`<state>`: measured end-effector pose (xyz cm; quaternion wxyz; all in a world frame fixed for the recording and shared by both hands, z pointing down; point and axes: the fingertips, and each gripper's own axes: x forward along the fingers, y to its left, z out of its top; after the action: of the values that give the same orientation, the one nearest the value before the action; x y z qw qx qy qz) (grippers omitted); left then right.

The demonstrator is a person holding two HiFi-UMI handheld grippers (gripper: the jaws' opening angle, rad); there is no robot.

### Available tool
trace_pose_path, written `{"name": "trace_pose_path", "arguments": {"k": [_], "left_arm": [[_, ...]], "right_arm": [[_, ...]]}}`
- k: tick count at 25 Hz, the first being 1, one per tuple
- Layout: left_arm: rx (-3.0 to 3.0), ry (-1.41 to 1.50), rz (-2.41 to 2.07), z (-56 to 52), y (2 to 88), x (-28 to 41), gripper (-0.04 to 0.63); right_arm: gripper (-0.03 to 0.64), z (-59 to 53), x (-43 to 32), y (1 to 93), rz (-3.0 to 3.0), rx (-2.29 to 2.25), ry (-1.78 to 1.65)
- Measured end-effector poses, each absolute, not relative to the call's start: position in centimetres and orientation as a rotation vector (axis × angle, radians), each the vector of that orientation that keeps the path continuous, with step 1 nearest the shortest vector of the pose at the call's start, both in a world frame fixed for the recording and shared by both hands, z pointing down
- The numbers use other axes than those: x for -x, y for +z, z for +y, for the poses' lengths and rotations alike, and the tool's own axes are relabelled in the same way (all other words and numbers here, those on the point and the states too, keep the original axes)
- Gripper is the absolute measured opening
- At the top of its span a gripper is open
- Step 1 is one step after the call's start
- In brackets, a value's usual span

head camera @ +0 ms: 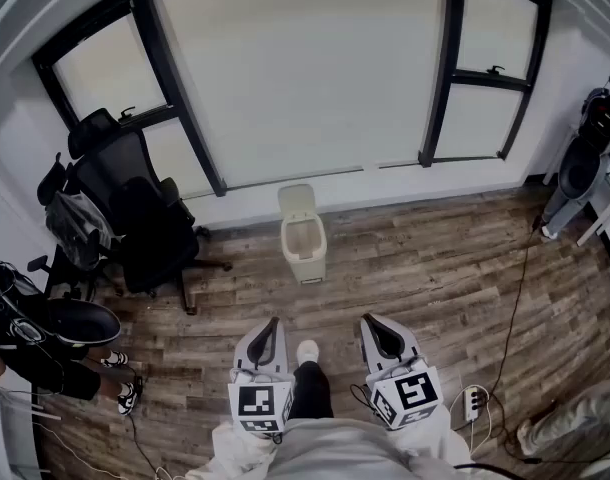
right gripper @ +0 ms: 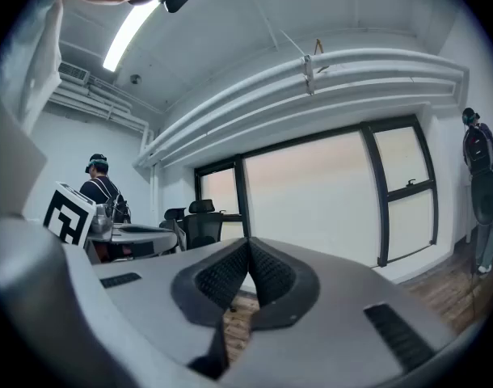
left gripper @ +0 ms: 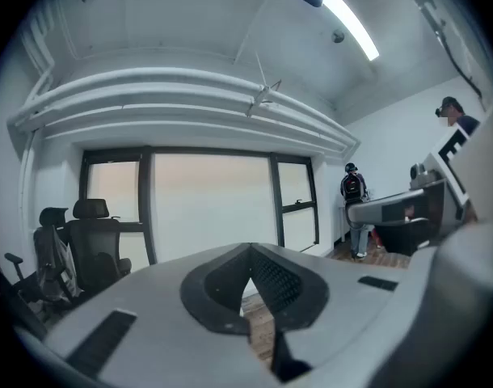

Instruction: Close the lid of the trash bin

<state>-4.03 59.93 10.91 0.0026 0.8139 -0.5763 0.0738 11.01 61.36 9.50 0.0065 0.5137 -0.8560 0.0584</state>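
A cream trash bin [head camera: 304, 240] stands on the wooden floor near the window wall, its lid [head camera: 296, 202] raised upright at the back. My left gripper [head camera: 272, 324] and right gripper [head camera: 371, 322] hang side by side well short of the bin, both shut with nothing between the jaws. In the left gripper view the left gripper [left gripper: 250, 253] has its tips pressed together, and in the right gripper view the right gripper [right gripper: 248, 246] does too. The bin does not show in either gripper view.
Black office chairs [head camera: 135, 218] stand at the left by the window. A cable [head camera: 515, 298] runs across the floor at the right to a power strip [head camera: 473, 403]. A person [head camera: 45, 338] sits at far left. My shoe [head camera: 307, 352] is between the grippers.
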Motion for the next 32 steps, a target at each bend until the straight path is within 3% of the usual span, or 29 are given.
{"name": "trace_pose_path", "arguments": {"k": [22, 32], "left_arm": [[-2.572, 0.333, -1.668, 23.2, 15.0, 13.3, 0.008], [-2.549, 0.338, -1.639, 15.2, 15.6, 15.4, 0.008]], "right_arm": [[0.023, 25.2, -1.5, 12.9, -2.539, -1.631, 0.322], [0.023, 17.2, 1.3, 12.9, -2.509, -1.583, 0.333]]}}
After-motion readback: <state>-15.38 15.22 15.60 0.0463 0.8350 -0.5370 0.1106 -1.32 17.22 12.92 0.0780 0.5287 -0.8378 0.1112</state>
